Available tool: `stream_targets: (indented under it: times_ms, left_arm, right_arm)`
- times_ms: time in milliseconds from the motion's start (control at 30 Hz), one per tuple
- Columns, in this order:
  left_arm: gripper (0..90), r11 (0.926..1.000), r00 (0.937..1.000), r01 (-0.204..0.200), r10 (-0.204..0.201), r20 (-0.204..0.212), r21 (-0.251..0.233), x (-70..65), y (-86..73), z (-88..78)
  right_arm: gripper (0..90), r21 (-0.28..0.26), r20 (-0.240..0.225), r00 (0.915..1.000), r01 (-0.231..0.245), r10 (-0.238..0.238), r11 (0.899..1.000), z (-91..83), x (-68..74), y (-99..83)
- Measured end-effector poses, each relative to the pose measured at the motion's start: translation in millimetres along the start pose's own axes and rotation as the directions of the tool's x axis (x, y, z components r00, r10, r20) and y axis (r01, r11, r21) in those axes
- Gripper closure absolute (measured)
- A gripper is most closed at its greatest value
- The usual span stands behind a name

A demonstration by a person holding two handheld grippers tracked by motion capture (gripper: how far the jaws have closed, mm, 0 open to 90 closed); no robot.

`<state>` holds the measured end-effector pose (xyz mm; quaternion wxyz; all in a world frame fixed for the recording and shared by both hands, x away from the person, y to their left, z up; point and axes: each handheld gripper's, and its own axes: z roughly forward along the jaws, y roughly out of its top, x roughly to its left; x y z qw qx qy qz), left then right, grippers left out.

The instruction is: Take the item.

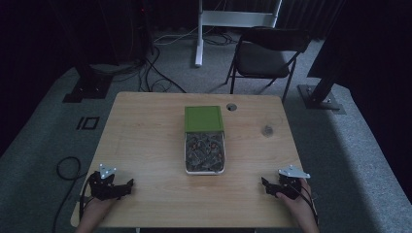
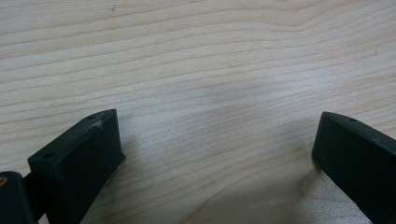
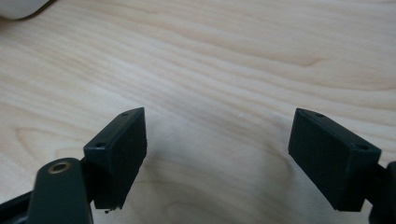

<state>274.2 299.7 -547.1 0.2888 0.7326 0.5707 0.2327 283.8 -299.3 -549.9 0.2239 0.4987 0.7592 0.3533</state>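
A white box full of small dark parts lies at the middle of the wooden table. Its green lid rests just behind it, overlapping the far end. My left gripper sits near the front left corner of the table, jaws wide apart and empty; in the left gripper view bare wood lies between them. My right gripper rests near the front right corner, also open and empty, with bare wood between its jaws in the right gripper view. A white corner of the box peeks in at the upper left of that view.
A round cable hole sits at the table's back edge and a small dark object lies on the right side. Behind the table stand a black folding chair and a white stand. Cables trail on the carpet.
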Motion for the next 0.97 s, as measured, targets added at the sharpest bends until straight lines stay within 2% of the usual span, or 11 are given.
stream_targets:
  times_ms: [133, 233, 433, 533, 967]
  left_arm:
    - [2.1, 1.0, 1.0, 0.0, 0.0, 0.0, 0.0, 0.0, 0.0, 0.0]
    - [2.1, 1.0, 1.0, 0.0, 0.0, 0.0, 0.0, 0.0, 0.0, 0.0]
    - [2.1, 1.0, 1.0, 0.0, 0.0, 0.0, 0.0, 0.0, 0.0, 0.0]
    - [2.1, 1.0, 1.0, 0.0, 0.0, 0.0, 0.0, 0.0, 0.0, 0.0]
    - [2.1, 1.0, 1.0, 0.0, 0.0, -0.001, 0.0, 0.0, 0.0, 0.0]
  right_arm:
    - [19.1, 0.011, 0.008, 0.9999, 0.011, -0.011, 1.0, 0.3, 1.4, -0.1]
    - [18.2, 0.031, 0.004, 0.9994, 0.036, -0.036, 0.999, 1.7, 3.4, 0.2]
    - [17.0, 0.042, -0.009, 0.9999, 0.008, -0.008, 0.999, 2.8, 0.9, 0.6]
    - [12.5, 0.051, -0.026, 0.9993, 0.027, -0.025, 0.998, 3.8, 1.8, 1.0]
    - [12.2, 0.052, -0.029, 0.9992, 0.03, -0.028, 0.998, 4.0, 2.0, 1.1]
